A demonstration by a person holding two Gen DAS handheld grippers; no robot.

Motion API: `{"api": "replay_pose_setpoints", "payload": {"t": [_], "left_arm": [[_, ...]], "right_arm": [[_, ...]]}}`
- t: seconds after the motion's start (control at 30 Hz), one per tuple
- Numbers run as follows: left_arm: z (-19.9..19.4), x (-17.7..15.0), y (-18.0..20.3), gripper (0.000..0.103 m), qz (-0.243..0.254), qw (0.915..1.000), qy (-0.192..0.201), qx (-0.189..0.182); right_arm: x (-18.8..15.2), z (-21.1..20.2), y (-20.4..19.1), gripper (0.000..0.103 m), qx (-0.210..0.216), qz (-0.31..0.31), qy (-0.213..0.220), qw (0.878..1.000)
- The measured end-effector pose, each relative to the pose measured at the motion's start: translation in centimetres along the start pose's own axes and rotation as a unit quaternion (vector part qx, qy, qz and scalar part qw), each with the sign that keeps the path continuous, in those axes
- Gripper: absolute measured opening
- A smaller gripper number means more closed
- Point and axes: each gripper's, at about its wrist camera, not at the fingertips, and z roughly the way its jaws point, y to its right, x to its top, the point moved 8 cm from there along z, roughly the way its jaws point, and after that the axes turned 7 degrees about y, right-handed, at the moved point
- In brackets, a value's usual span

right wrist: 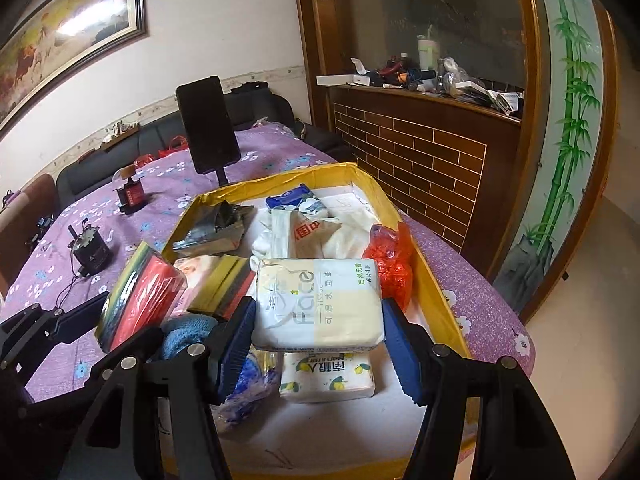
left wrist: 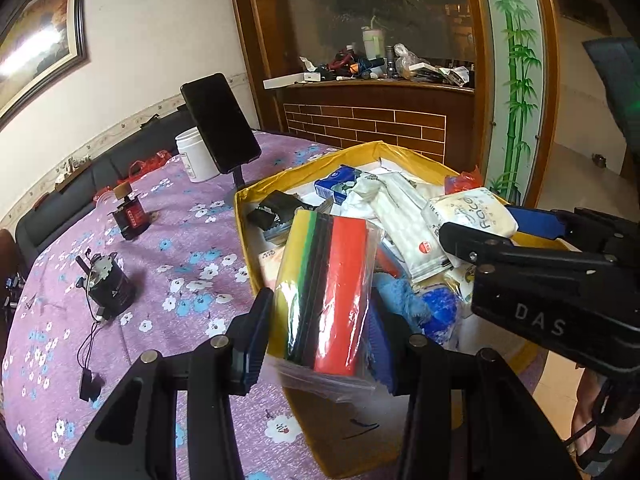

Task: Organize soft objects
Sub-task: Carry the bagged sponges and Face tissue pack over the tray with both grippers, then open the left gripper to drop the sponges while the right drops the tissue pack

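Observation:
A yellow cardboard box (left wrist: 240,216) (right wrist: 434,276) on the purple floral tablecloth holds soft goods. My left gripper (left wrist: 320,340) (right wrist: 116,328) is shut on a clear-bagged sponge pack (left wrist: 328,280) (right wrist: 140,296) with yellow, green, black and red layers, held over the box's left side. My right gripper (right wrist: 320,344) (left wrist: 492,228) is shut on a white and yellow "Face" tissue pack (right wrist: 320,304) (left wrist: 472,212) above the box's middle. Below lie a lemon-print tissue pack (right wrist: 328,376), a blue towel (right wrist: 184,336), a second sponge pack (right wrist: 224,288) and a red plastic bag (right wrist: 392,256).
A phone on a stand (left wrist: 220,124) (right wrist: 206,124) rises just behind the box, with a white jar (left wrist: 196,156) beside it. Two small black devices (left wrist: 108,280) (left wrist: 130,216) with trailing cords sit on the cloth to the left. The table edge (right wrist: 520,344) runs close on the right.

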Motion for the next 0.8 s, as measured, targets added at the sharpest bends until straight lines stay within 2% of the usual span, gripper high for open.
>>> {"api": "replay_pose_setpoints", "payload": {"t": [0.8], "left_arm": [[1.4,0.5,1.2,0.045,0.004,0.9998,0.019,0.006]], "right_arm": [[1.0,2.8,-0.5,0.067,-0.007,-0.025,-0.006,1.000]]}}
